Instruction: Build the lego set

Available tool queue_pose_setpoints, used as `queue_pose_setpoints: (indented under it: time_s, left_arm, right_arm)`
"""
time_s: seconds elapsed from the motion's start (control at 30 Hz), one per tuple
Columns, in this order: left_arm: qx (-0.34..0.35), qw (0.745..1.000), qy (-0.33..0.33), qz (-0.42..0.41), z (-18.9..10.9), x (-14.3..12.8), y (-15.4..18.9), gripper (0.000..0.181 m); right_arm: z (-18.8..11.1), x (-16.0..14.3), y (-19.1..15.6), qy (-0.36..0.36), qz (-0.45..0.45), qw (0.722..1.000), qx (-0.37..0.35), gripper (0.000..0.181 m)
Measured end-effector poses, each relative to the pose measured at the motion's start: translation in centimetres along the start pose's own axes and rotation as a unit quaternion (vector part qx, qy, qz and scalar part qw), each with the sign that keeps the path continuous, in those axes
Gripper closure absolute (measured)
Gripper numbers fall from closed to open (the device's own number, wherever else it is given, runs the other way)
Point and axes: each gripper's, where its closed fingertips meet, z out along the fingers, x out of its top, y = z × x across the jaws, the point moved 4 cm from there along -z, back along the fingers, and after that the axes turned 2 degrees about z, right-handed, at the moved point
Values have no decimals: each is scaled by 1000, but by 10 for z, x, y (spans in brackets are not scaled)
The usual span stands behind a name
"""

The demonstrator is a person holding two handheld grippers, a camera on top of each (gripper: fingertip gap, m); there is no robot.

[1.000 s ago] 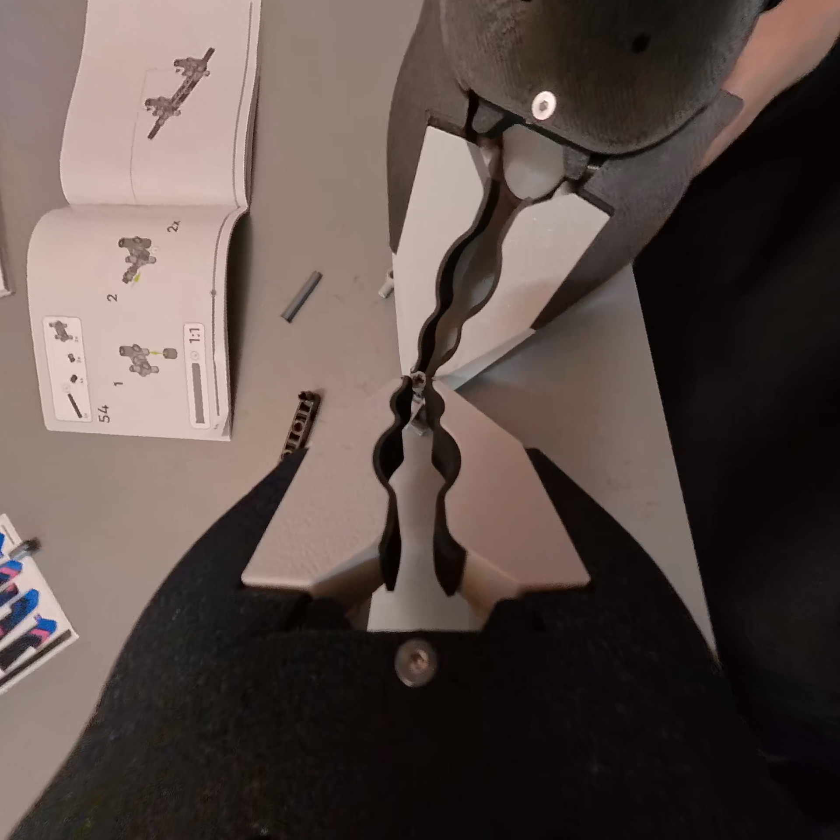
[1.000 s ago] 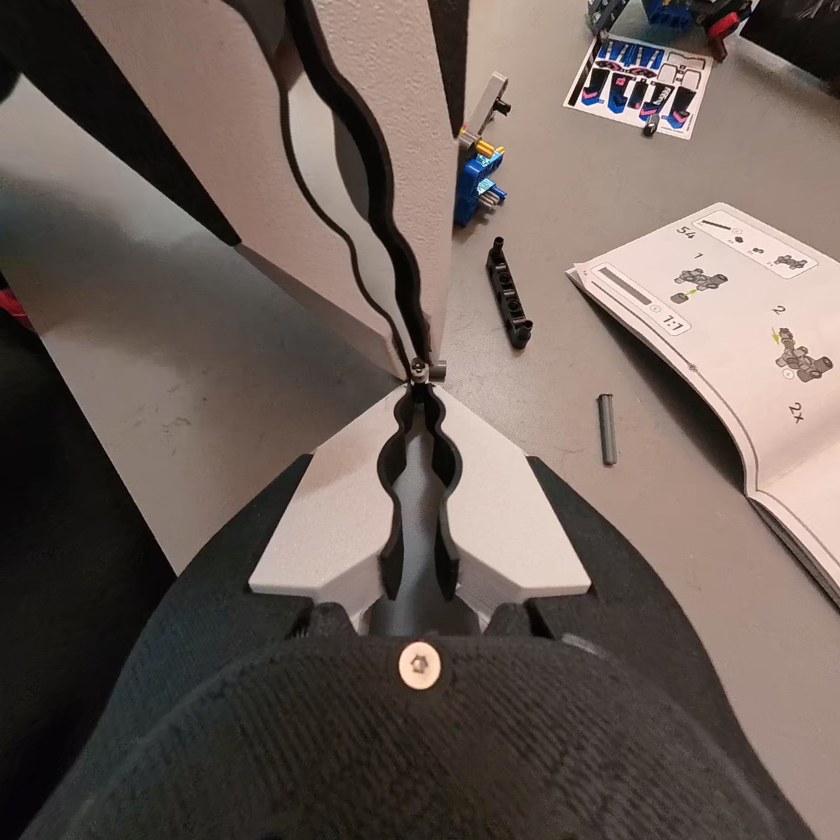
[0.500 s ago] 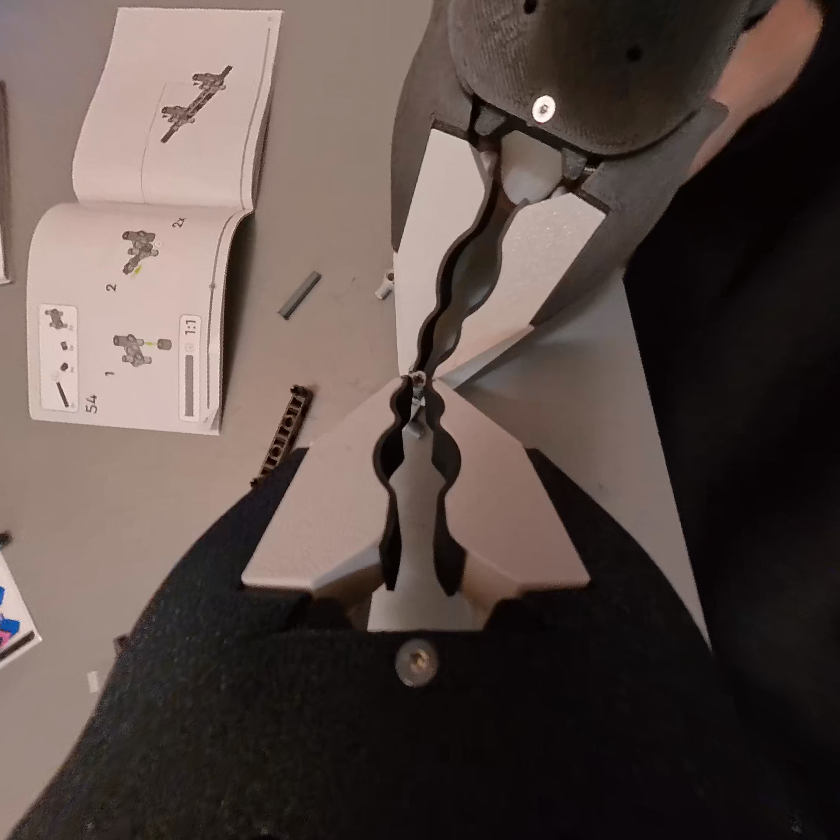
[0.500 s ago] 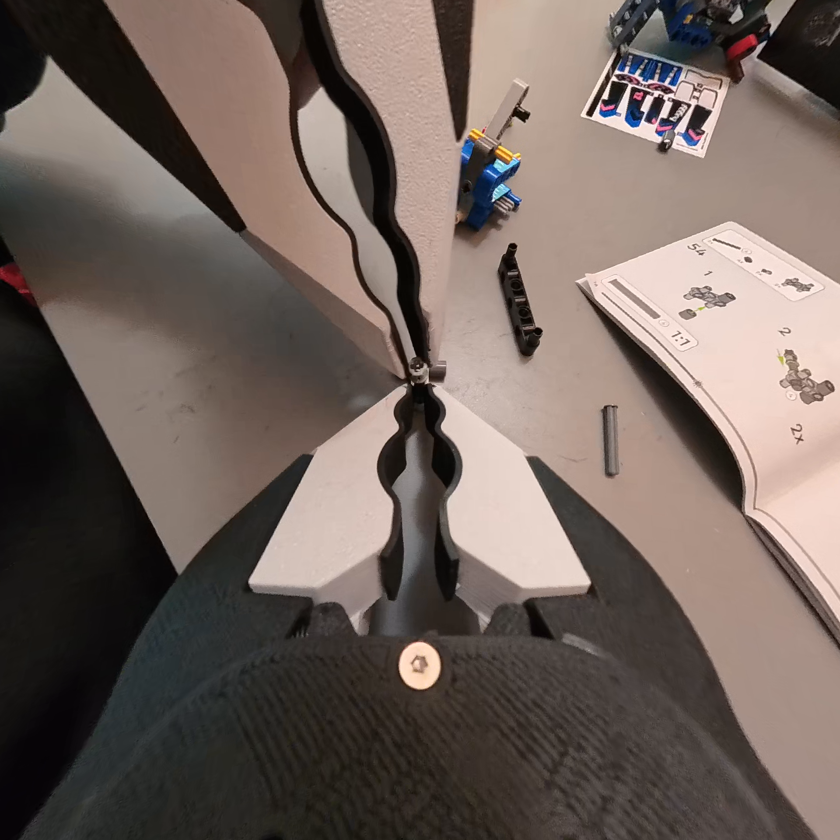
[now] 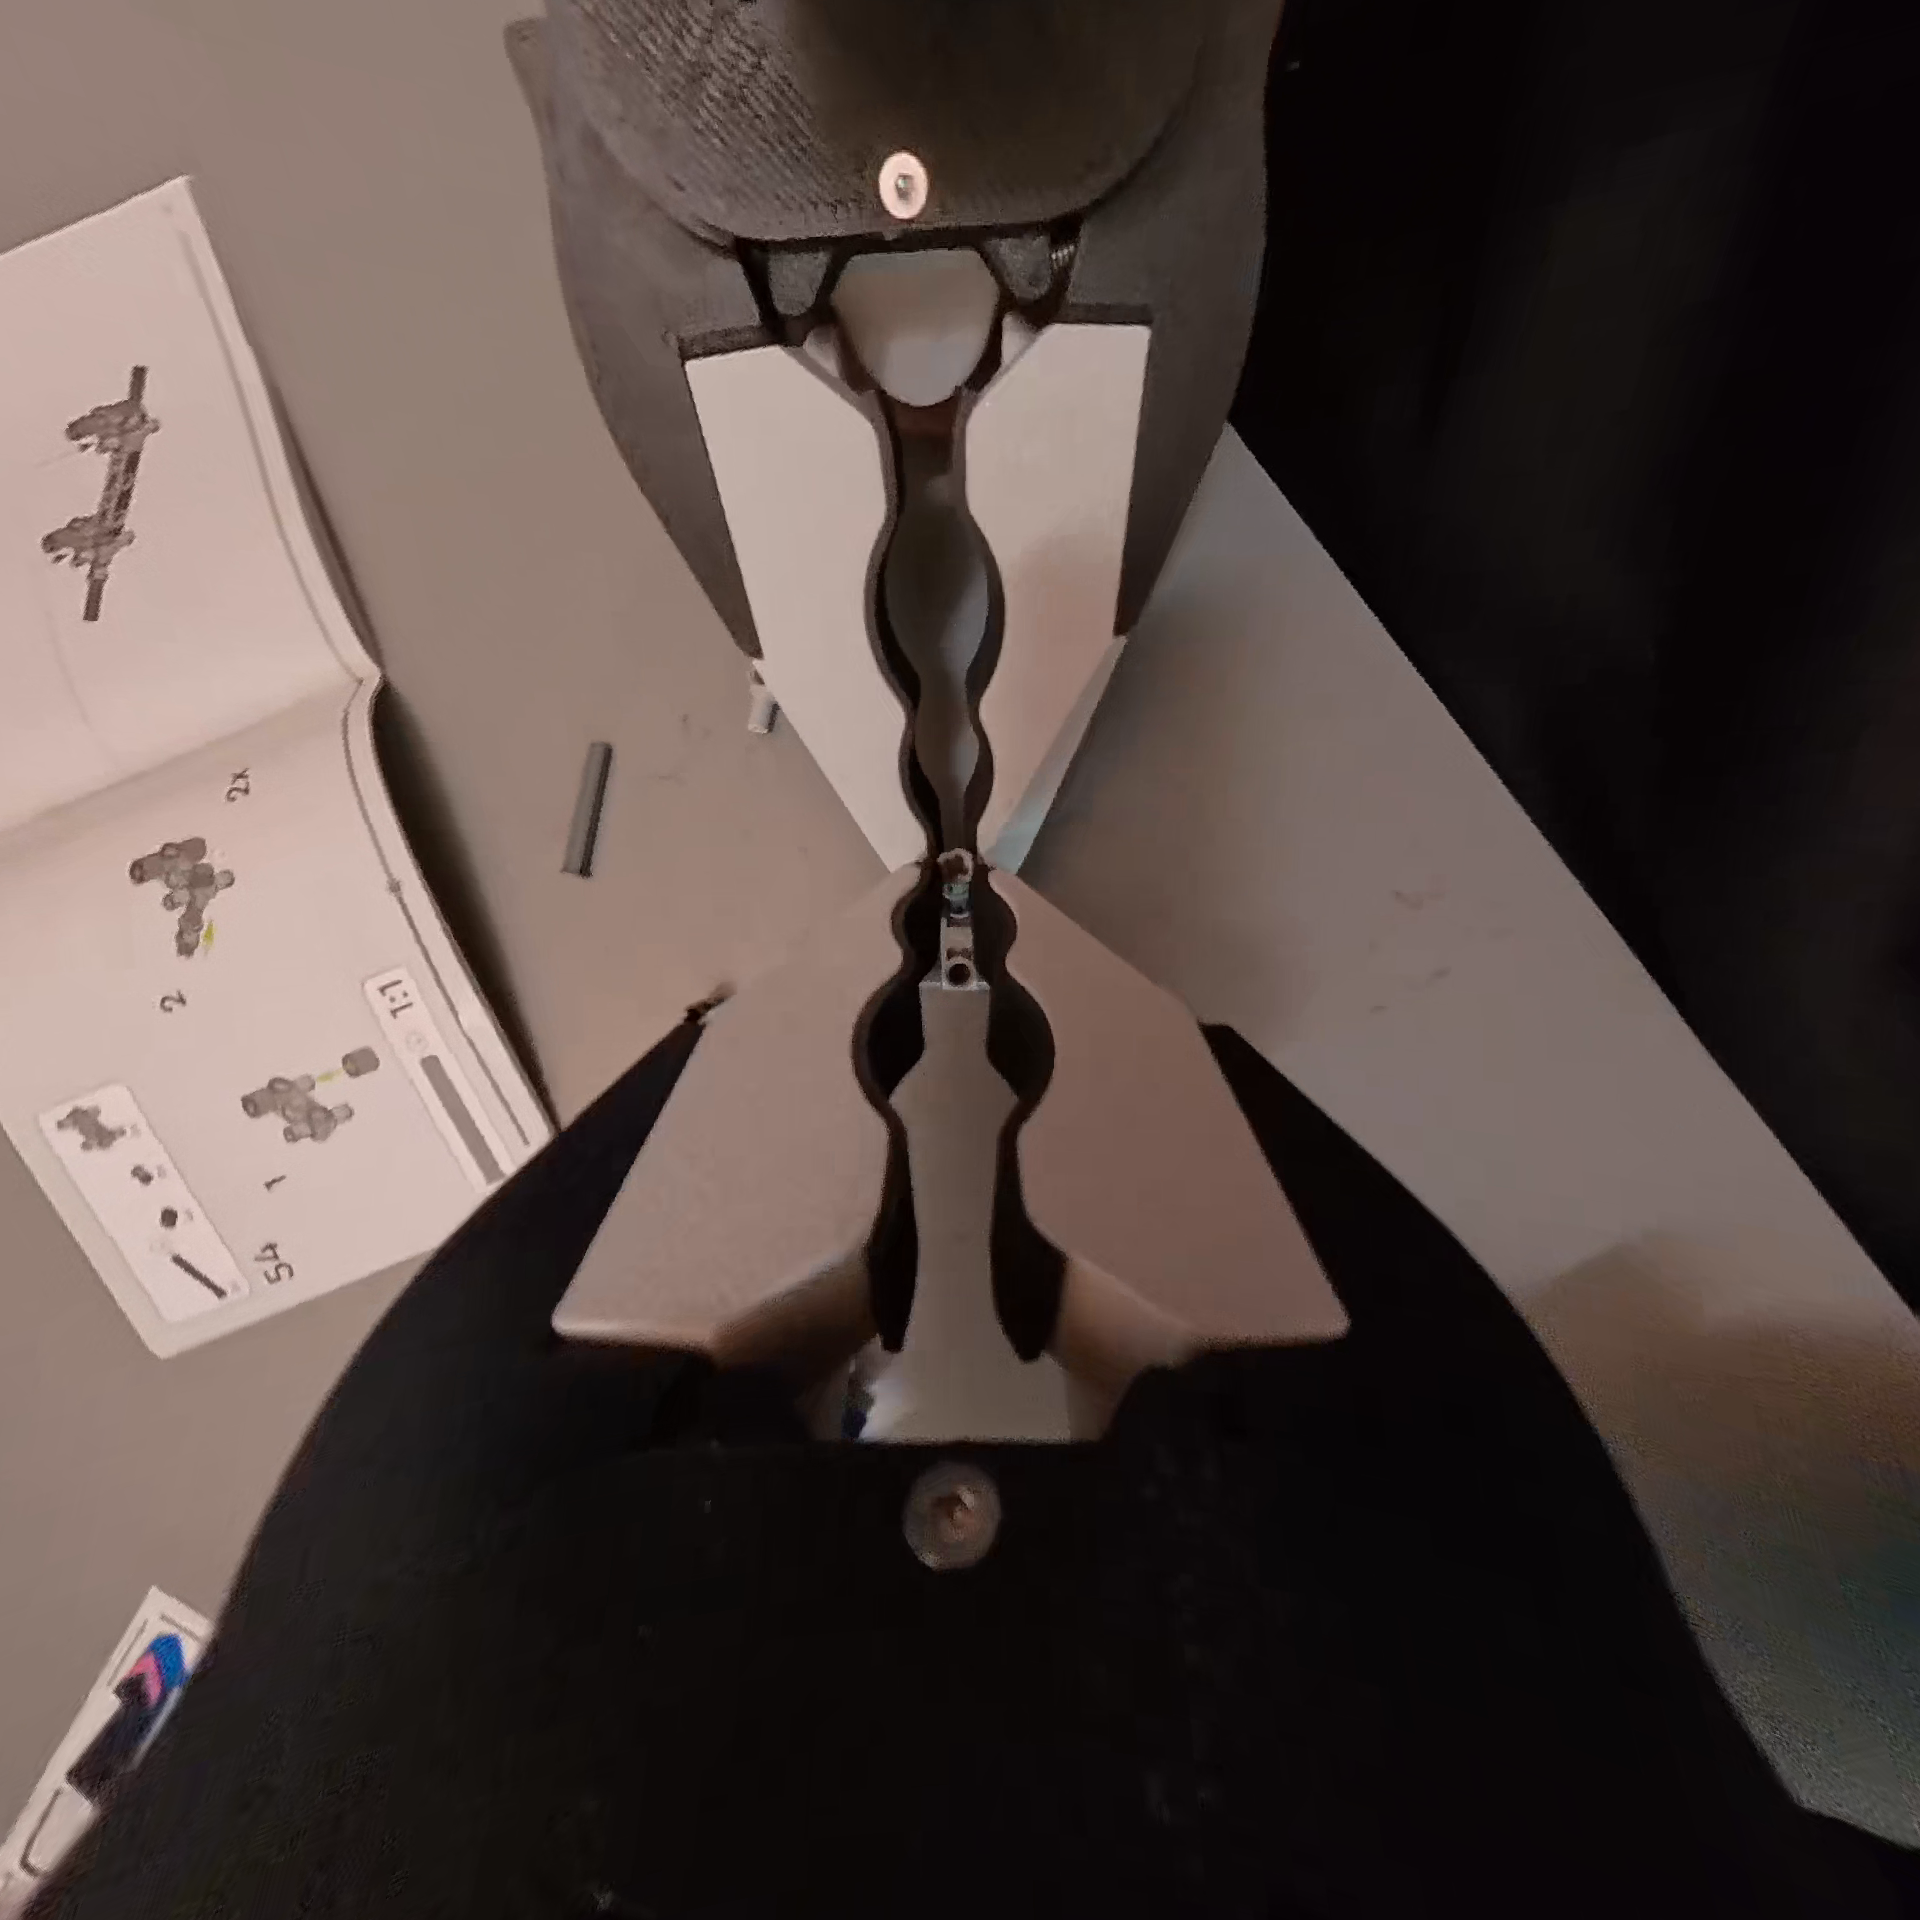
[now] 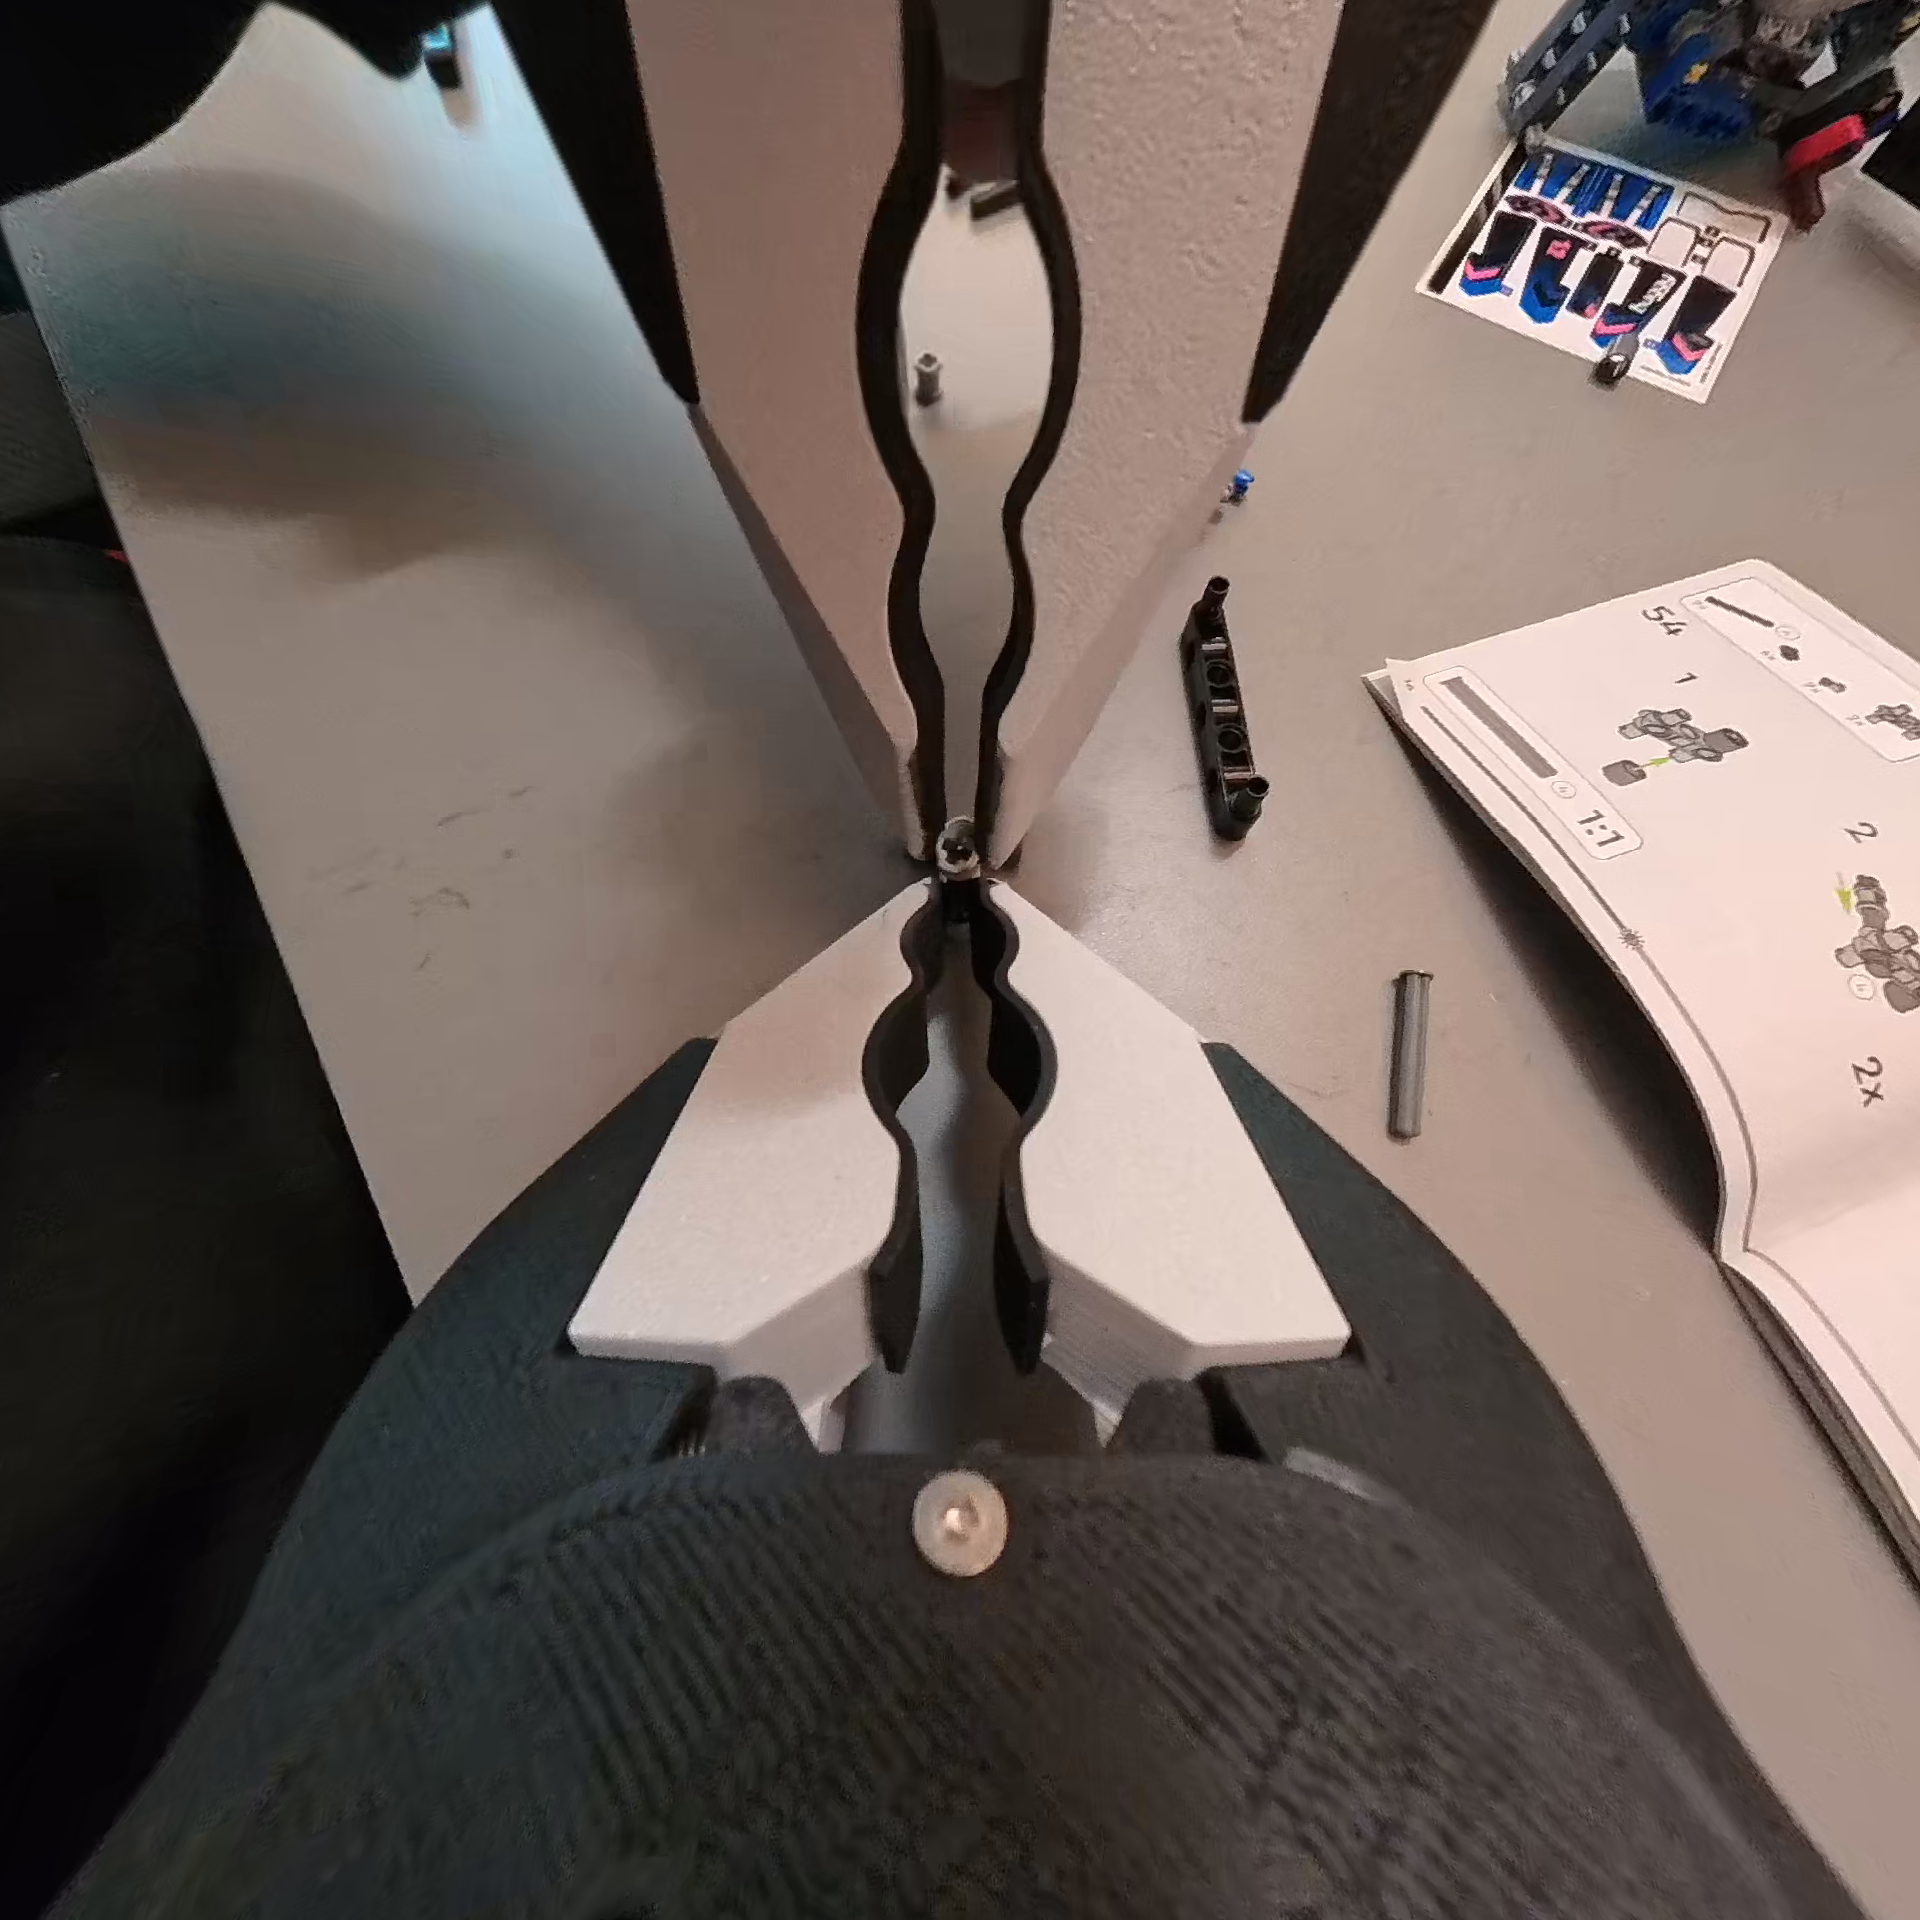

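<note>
My two grippers meet tip to tip above the grey table. In the left wrist view my left gripper [image 5: 954,896] rises from the bottom, shut on a small grey connector [image 5: 958,954]. My right gripper [image 5: 954,847] comes down from the top, shut on a small dark pin [image 5: 954,864] that touches the connector. In the right wrist view my right gripper [image 6: 956,891] is at the bottom, and my left gripper [image 6: 956,831] hangs from the top with the connector [image 6: 956,844] at its tips. How far the two pieces are joined is hidden by the fingers.
An open instruction booklet [image 5: 208,935] [image 6: 1714,883] lies on the table beside a loose grey axle [image 5: 587,808] [image 6: 1408,1055] and a black beam [image 6: 1226,717]. A sticker sheet [image 6: 1600,270] and a blue model [image 6: 1714,62] lie farther off. The table edge [image 5: 1455,727] runs close by, dark beyond it. My left and right fingertips are right by each other.
Both grippers have turned so they now face each other in a straight line, still tip to tip. The booklet and axle have shifted in both views. The blue sub-assembly is out of sight.
</note>
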Motion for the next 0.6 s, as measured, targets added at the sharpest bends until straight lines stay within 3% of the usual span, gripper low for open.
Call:
queue_pose_setpoints:
  time_s: [0.13,0.43,0.6]
  left_arm:
    - [-10,999,29,-39,0,-2,-2,179]
    - [59,982,123,-131,1,-9,5,179]
    - [73,988,91,-99,0,-7,6,179]
  right_arm:
    - [0,0,0,0,0,1000,-3,178]
    - [0,0,0,0,-6,1000,-6,178]
    - [0,0,0,0,-8,1000,-6,178]
